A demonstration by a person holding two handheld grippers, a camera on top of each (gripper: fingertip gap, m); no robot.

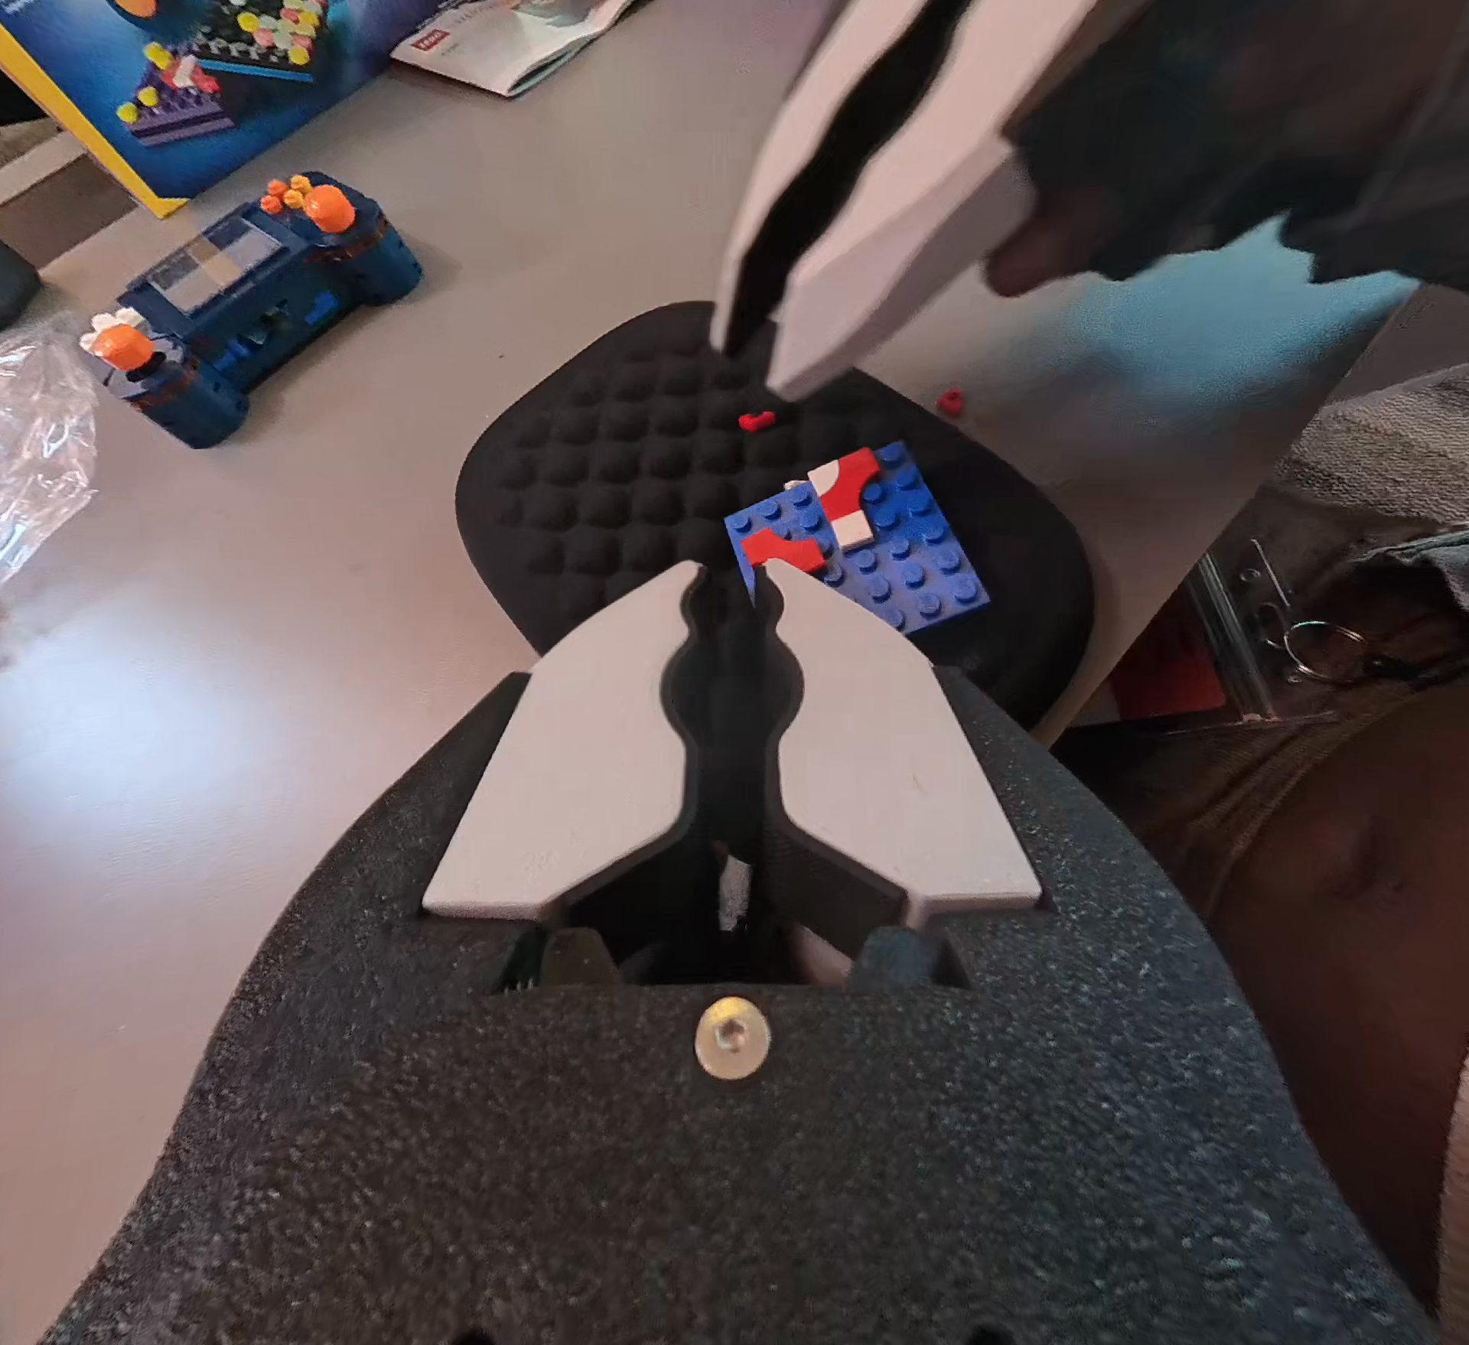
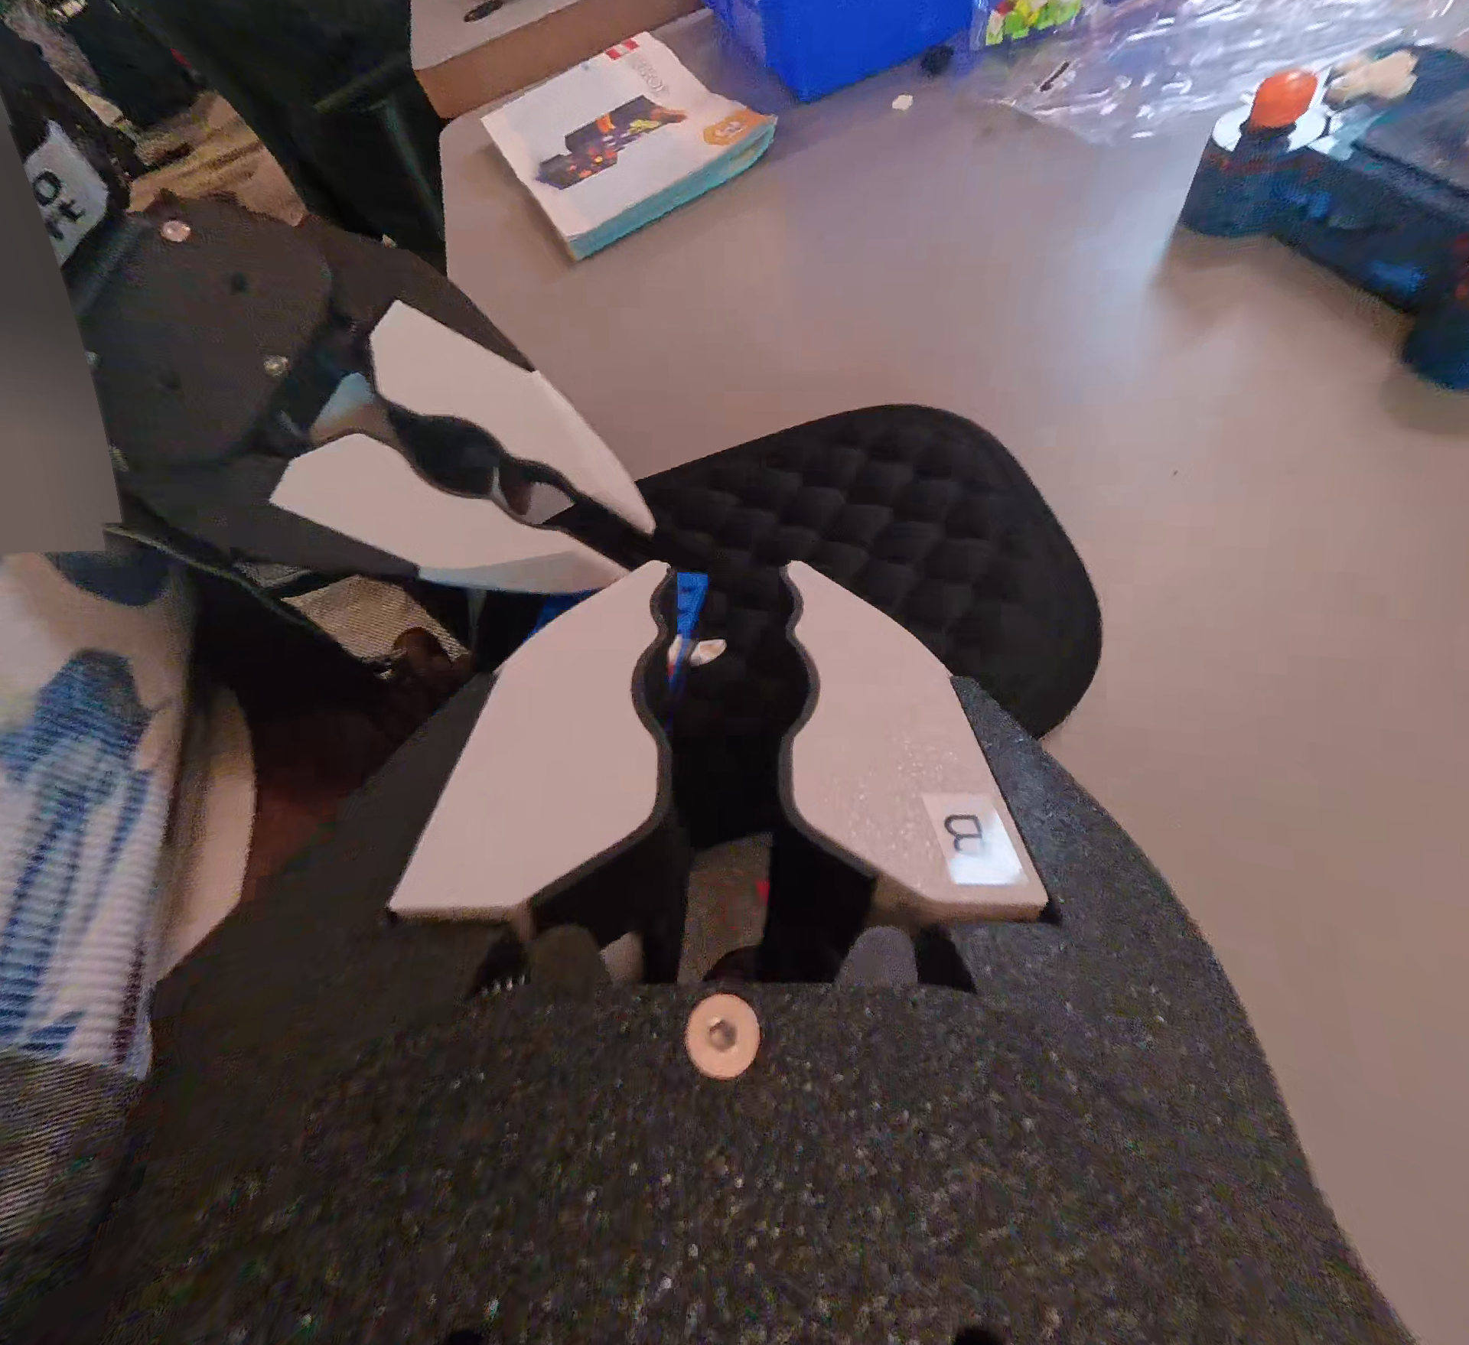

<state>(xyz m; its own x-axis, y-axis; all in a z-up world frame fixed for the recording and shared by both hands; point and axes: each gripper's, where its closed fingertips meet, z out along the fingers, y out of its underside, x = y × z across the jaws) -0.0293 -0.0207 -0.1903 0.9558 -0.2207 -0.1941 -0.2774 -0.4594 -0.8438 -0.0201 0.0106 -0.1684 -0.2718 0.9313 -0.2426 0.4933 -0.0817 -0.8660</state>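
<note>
Our left gripper (image 1: 731, 575) pinches the blue plate's (image 1: 898, 552) corner, nearly closed — apparently steadying it on the black pad (image 1: 604, 464). Our right gripper (image 2: 727, 575) hangs parted and empty above a red piece (image 1: 755, 420).

studded plate (image 1: 866, 544) on mat (image 1: 604, 464), w/ model (image 1: 246, 313) left.

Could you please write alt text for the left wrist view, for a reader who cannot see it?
The left gripper, nearly closed, touches the corner of a blue studded plate on a black dimpled mat. The right gripper hovers above a tiny red piece; a blue brick model sits behind.
</note>
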